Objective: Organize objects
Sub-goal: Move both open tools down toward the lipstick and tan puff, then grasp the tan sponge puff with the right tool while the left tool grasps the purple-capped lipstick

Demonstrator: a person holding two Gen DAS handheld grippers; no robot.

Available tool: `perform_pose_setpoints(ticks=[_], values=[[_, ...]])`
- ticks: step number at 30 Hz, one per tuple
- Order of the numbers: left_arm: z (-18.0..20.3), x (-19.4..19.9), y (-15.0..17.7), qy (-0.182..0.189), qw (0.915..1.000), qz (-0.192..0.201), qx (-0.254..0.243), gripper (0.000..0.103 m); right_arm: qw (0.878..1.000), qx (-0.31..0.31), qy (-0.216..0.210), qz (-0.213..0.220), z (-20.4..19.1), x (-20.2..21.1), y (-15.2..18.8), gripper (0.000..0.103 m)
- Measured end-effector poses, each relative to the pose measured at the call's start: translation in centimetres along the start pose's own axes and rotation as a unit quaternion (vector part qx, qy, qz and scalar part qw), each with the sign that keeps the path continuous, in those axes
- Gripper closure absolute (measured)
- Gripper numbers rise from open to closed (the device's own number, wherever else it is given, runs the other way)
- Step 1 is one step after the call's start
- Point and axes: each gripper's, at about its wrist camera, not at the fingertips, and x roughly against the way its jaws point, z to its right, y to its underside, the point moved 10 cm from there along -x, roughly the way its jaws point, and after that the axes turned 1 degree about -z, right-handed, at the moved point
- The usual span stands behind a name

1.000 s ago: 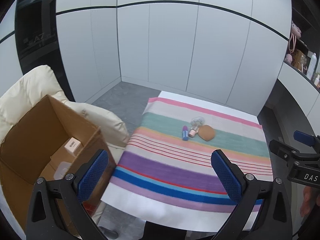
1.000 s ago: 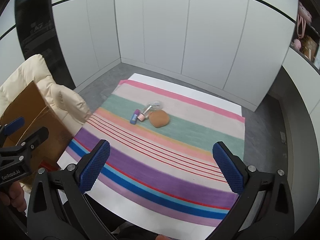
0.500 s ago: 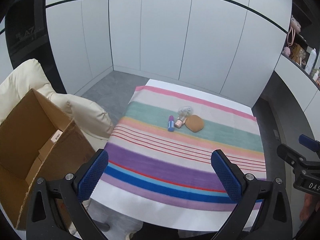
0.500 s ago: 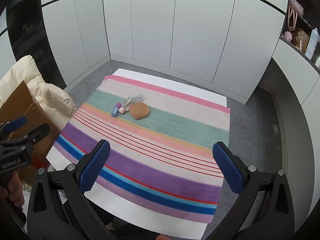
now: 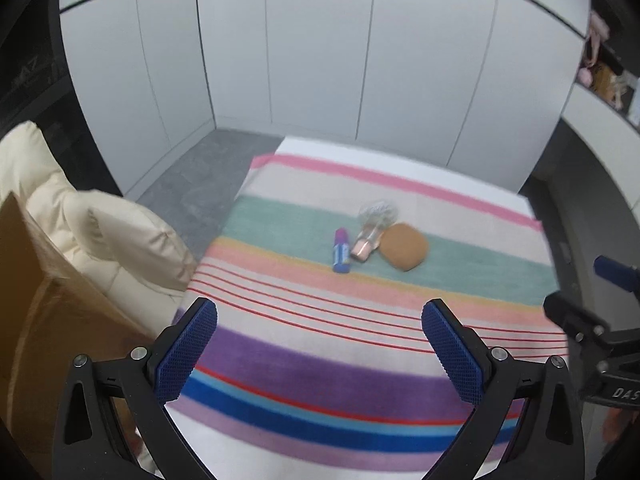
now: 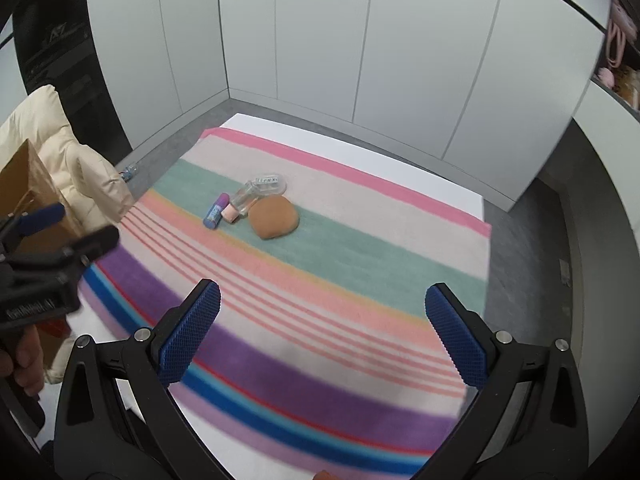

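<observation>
Both grippers hovered over the near end of the striped cloth (image 6: 304, 312), which covered a white table (image 6: 256, 124), and neither touched anything. The left gripper (image 5: 320, 354) had its jaws released wide with nothing between the blue pads, and the right gripper (image 6: 322, 332) was spread the same way and equally bare. That open, raised stance probably suited an approach, since the things to be organised lay further off, in the centre of each frame on the green stripe.

There the small items sat in a tight cluster: a purple tube (image 6: 216, 210) at the left, a clear bottle with a pink cap (image 6: 238, 204) touching it, a brown rounded pad (image 6: 274, 216) just right of that, and a clear plastic piece (image 6: 270, 184) behind. A cardboard box (image 5: 44, 320) stood at the lower left of the left wrist view, against a cream padded seat (image 5: 104, 236); it was likely the destination.

The box was cut off by the frame edge and its inside was not visible. The left wrist view was blurred, so the clear piece's form could not be made out, nor the print on the tube. Shelf items at the upper right were too small to name.
</observation>
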Motion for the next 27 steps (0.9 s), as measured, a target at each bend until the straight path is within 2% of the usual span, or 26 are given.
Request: perform_pose_setpoints(ticks=[7,11,15,18,23,25,27], values=[[-0.5,-7.3,0.5,-0.002,0.9993,-0.034,0.016,0.004,0.999,-0.009,-0.039,-0.016,-1.6,-7.7,-0.6,0.000],[-0.3,-10.5,0.9,-0.002,0.9987,-0.050,0.006,0.011,0.999,-0.002,-0.040,-0.026,-2.3,-11.4,-0.5,0.000],[-0.5,-12.9,1.5,-0.006,0.9983,-0.057,0.001,0.012,0.998,0.004,-0.045,-0.042,-2.7,-15.0,-0.2,0.000],[-0.3,-13.9,1.9,-0.004,0.9981,-0.060,-0.012,0.016,0.998,0.013,-0.047,-0.046,-3.0,-17.1,-0.2,0.000],[-0.5,-14.2,2.3,-0.007,0.9984,-0.048,-0.028,0.015,0.997,0.024,-0.059,-0.044,-3.8,-19.4,-0.9,0.000],[-0.3,-14.1,2.3,-0.006,0.9984,-0.047,-0.031,0.015,0.997,0.035,-0.061,-0.040,-4.3,-20.2,-1.4,0.002],[0.0,-14.3,2.1,-0.001,0.9985,-0.045,-0.033,0.015,0.996,0.048,-0.069,-0.040,-5.0,-20.8,-1.6,0.010]])
